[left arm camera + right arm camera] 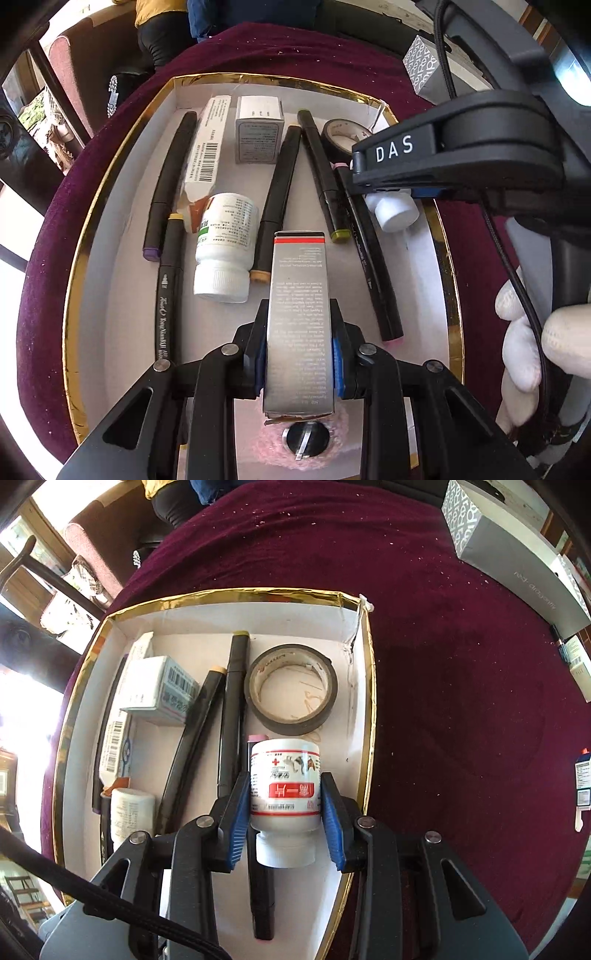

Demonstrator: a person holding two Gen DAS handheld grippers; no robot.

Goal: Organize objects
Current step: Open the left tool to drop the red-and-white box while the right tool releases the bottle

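Left gripper is clamped on a light, crushable silver carton over the gold-rimmed tray, while a rigid, slippery medicine bottle is bracketed mid-body by the parted right gripper.

Your counter cloth is deep maroon, flecked white. Your tray is white inside, gold-foil rimmed. Your markers are black, capped purple, tan, olive and pink. Your bottle is white with a red-banded label. Your held carton is silver-grey, striped red and black at its far end. Your tape roll is black. Your claw pads are blue. Your tissue box is grey, white-patterned.
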